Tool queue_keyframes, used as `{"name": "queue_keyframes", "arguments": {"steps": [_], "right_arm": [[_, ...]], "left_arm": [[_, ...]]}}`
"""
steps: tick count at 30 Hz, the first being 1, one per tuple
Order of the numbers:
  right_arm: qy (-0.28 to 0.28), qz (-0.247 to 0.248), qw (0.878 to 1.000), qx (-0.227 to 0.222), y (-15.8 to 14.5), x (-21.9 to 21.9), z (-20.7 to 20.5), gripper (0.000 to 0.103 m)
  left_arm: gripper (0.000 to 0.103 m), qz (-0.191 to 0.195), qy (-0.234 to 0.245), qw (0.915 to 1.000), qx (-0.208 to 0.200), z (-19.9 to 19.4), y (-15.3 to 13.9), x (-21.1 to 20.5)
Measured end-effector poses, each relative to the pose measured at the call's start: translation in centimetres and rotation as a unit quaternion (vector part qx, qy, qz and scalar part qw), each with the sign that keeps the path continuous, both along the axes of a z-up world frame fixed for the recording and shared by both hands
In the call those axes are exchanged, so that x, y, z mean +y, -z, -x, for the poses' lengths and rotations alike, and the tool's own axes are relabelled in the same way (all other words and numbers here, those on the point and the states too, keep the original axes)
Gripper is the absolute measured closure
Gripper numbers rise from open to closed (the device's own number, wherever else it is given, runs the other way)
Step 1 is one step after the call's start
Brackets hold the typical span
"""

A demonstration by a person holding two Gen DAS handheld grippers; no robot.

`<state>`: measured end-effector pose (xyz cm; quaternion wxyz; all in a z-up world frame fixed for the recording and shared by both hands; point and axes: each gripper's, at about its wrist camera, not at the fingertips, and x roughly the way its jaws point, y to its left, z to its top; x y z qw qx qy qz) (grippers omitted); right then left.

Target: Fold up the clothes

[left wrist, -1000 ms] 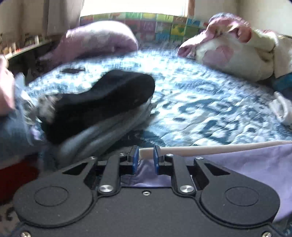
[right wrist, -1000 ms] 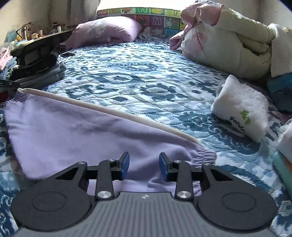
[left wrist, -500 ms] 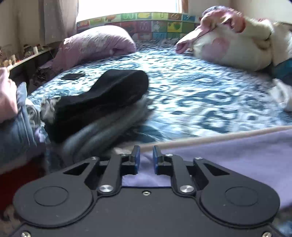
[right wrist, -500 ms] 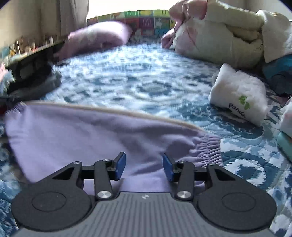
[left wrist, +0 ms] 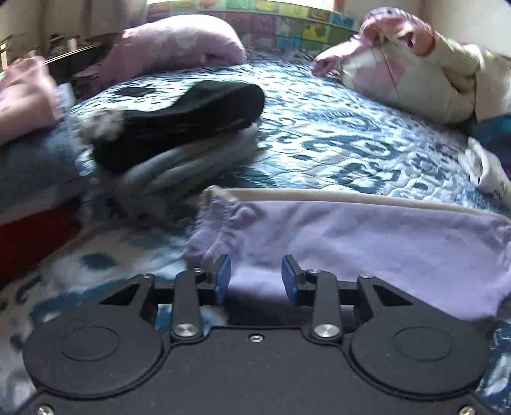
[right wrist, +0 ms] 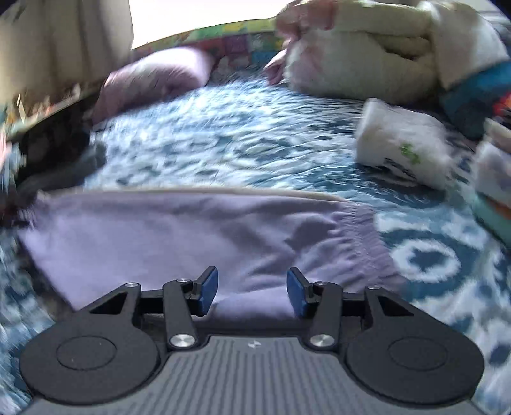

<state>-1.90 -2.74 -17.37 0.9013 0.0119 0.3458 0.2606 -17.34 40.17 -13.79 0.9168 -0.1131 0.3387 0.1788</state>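
Left gripper (left wrist: pixel 255 276) newly parted over lilac garment (left wrist: pixel 367 242) edge.

No legible text anywhere

A lilac garment (left wrist: pixel 367 242) with a cream band (left wrist: pixel 335 195) along its far edge is seen spread on a bedspread (left wrist: pixel 335 140) patterned in dark blue, teal and white. Beside it, a black item (left wrist: pixel 179 108) is stacked on pale grey-blue folded clothes (left wrist: pixel 179 166), with denim blue (left wrist: pixel 35 166) and red (left wrist: pixel 35 236) seen further left. A mauve pillow (left wrist: pixel 179 44) and a cream and pink quilt (left wrist: pixel 412 76) are seen at the back, before a multicoloured patchwork panel (left wrist: pixel 287 25). A white pack (right wrist: pixel 402 143) with green and black print is shown in the right view. Both grippers (left wrist: pixel 255 276) (right wrist: pixel 252 289) are coloured black, with blue finger pads (left wrist: pixel 222 277).
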Motion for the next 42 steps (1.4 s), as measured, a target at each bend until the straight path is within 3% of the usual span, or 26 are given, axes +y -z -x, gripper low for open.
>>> {"name": "queue_keyframes", "arguments": {"steps": [5, 7, 10, 13, 16, 25, 30, 31, 32, 33, 34, 36, 42], "right_arm": [[0.073, -0.084, 0.993, 0.042, 0.3, -4.6, 0.9, 0.053], [0.110, -0.129, 0.983, 0.069, 0.7, -6.4, 1.1, 0.044], [0.167, -0.221, 0.954, 0.118, 2.0, -9.2, 1.3, 0.037], [0.205, -0.295, 0.918, 0.168, 3.9, -10.9, 1.0, 0.034], [0.218, -0.317, 0.905, 0.180, 5.3, -10.9, 0.5, 0.034], [0.215, -0.312, 0.912, 0.157, 6.1, -8.6, -2.5, 0.034], [0.204, -0.272, 0.930, 0.137, 5.7, -7.0, -4.0, 0.036], [0.202, -0.263, 0.934, 0.133, 5.6, -6.7, -4.2, 0.040], [0.202, -0.253, 0.937, 0.129, 5.5, -6.4, -4.4, 0.043], [0.205, -0.247, 0.939, 0.128, 5.5, -6.2, -4.5, 0.048], [0.209, -0.242, 0.939, 0.127, 5.5, -6.1, -4.6, 0.063], [0.217, -0.234, 0.939, 0.130, 5.5, -6.0, -4.9, 0.076], [0.192, -0.235, 0.942, 0.142, 2.6, -6.3, -4.1, 0.082]], "left_arm": [[0.056, 0.098, -0.034, 0.9945, -0.018, 3.3, 0.7, 1.1], [0.051, 0.145, -0.046, 0.9880, -0.028, 4.3, 1.2, 1.8], [0.044, 0.223, -0.065, 0.9716, -0.047, 5.3, 2.3, 2.9], [0.042, 0.275, -0.087, 0.9555, -0.063, 5.7, 3.4, 3.8], [0.041, 0.302, -0.103, 0.9440, -0.084, 5.2, 4.0, 4.9], [0.041, 0.378, -0.150, 0.9017, -0.146, 3.7, 5.8, 8.2], [0.047, 0.357, -0.165, 0.9068, -0.151, 1.8, 5.8, 8.2], [0.054, 0.353, -0.168, 0.9079, -0.152, 1.4, 5.8, 8.2], [0.073, 0.348, -0.169, 0.9102, -0.149, 1.0, 5.8, 8.1], [0.084, 0.349, -0.170, 0.9108, -0.141, 0.7, 5.9, 8.1], [0.086, 0.349, -0.173, 0.9106, -0.137, 0.7, 5.9, 8.1], [0.088, 0.349, -0.181, 0.9098, -0.132, 0.9, 5.6, 8.0], [0.089, 0.318, -0.166, 0.9200, -0.158, 5.5, 0.1, 7.1]]}}
